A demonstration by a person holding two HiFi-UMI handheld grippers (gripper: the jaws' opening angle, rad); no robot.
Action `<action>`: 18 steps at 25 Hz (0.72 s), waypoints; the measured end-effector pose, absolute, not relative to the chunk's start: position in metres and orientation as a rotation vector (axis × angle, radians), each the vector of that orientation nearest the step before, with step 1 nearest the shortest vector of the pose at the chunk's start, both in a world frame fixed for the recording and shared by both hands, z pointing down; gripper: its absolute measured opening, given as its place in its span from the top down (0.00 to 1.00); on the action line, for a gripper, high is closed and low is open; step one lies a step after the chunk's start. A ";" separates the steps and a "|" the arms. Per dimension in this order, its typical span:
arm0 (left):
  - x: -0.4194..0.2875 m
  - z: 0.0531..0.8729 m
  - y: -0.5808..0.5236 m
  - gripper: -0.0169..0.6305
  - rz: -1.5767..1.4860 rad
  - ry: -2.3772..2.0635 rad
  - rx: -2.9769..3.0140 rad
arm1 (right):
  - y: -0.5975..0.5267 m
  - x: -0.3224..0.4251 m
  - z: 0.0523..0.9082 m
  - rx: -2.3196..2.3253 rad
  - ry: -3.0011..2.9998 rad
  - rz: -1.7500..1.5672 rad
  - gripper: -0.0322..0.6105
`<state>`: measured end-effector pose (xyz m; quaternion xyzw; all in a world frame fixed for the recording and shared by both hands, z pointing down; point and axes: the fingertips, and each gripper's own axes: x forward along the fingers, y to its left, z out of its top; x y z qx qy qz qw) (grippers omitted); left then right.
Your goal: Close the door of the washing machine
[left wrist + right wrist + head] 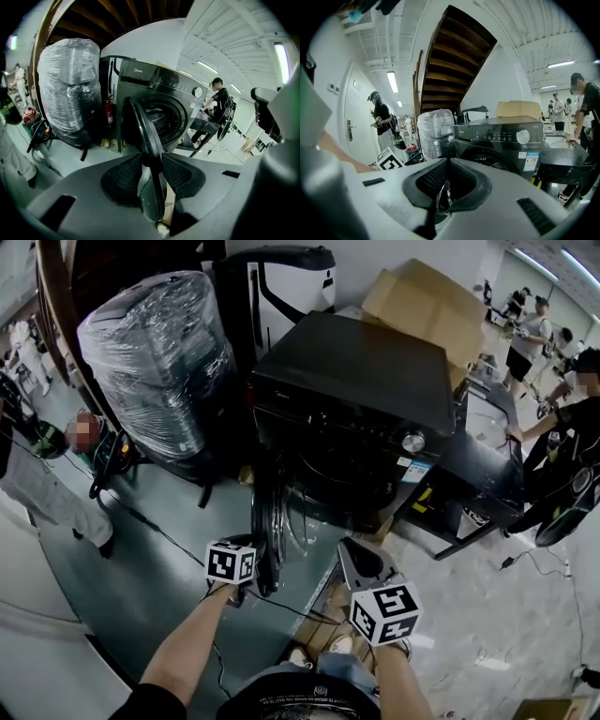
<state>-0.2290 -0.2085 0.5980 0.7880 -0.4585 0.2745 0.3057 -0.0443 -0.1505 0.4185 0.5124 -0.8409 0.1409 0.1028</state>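
On the grey floor (150, 549), near the foot of a wooden staircase (450, 61), a dark washing machine (356, 381) is placed with its front turned toward the person. Its round door (267, 521) is open. It is swung far out from the drum opening (161, 119) and is seen almost edge-on, at the left side of the machine's front in the head view.

The left gripper (152, 157) is set on the free edge of the door. In the left gripper view the rim of the door stands upright between the two black pads (124, 180), and both pads are seen touching it, so the rim is pinched. The marker cube (230, 562) of this gripper is seen just beside the door's lower part.

The right gripper (448, 161) is held in the air in front of the machine, apart from the door. Its jaws are pressed together at the tips, and nothing is held between them.

To the left of the machine a tall bundle wrapped in clear plastic film (159, 362) is standing, and a red fire extinguisher (108, 112) is seen between the two. Behind the machine a flat piece of cardboard (422, 301) is leaned. At the right side a black tabletop (478, 465) is touching the machine, and a person in black (572, 427) is standing at its far edge.
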 end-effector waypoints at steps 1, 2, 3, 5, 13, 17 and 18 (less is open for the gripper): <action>-0.222 0.598 -0.208 0.74 0.714 -1.211 2.079 | -0.150 -0.042 0.419 1.520 -2.476 0.418 0.91; -0.216 0.598 -0.208 0.74 0.702 -1.208 2.071 | -0.149 -0.039 0.419 1.528 -2.470 0.421 0.91; -0.210 0.598 -0.208 0.74 0.691 -1.204 2.064 | -0.148 -0.036 0.420 1.536 -2.465 0.425 0.91; -0.198 0.598 -0.210 0.74 0.675 -1.202 2.051 | -0.146 -0.031 0.421 1.555 -2.453 0.430 0.91; -0.156 0.598 -0.219 0.72 0.635 -1.205 2.000 | -0.150 -0.003 0.426 1.620 -2.422 0.458 0.91; -0.135 0.600 -0.225 0.71 0.611 -1.219 1.965 | -0.156 0.014 0.431 1.637 -2.414 0.475 0.91; -0.129 0.599 -0.226 0.71 0.605 -1.223 1.956 | -0.158 0.018 0.431 1.640 -2.412 0.479 0.91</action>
